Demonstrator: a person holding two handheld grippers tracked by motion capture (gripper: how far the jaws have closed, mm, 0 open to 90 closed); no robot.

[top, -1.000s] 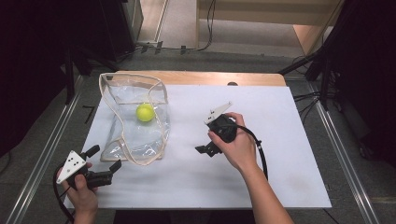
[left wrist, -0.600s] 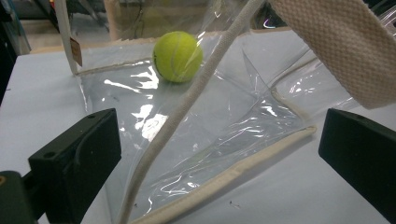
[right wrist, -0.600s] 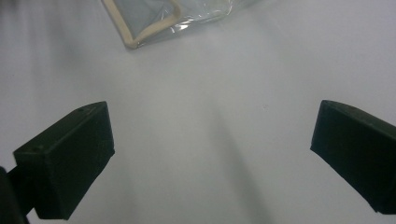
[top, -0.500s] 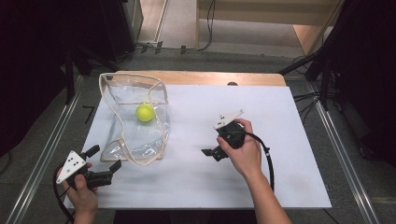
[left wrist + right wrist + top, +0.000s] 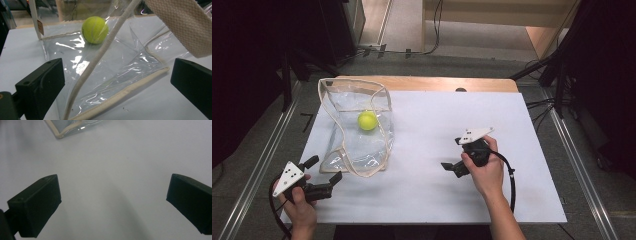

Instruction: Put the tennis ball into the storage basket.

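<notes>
Both my grippers, left [image 5: 328, 170] and right [image 5: 450, 169], gaped empty. Tennis ball [image 5: 367, 120] sat inside clear bag [image 5: 357, 150], at my left's one o'clock. Risk: snagging strap [image 5: 90, 67], ball rolling out.

White table top [image 5: 522, 125] at centre, wooden edge strip [image 5: 422, 83] at 12 o'clock. Grey floor [image 5: 402, 57] around, metal rails [image 5: 254, 170] at 9 and 3 o'clock. Cables [image 5: 434, 30] at 12 o'clock. Dark room sides, wooden furniture [image 5: 492, 12] at 1 o'clock.

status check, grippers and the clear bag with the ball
Left gripper open at clear plastic bag corner. Right gripper open over white table. Yellow tennis ball inside bag. Nothing blocking.
</notes>
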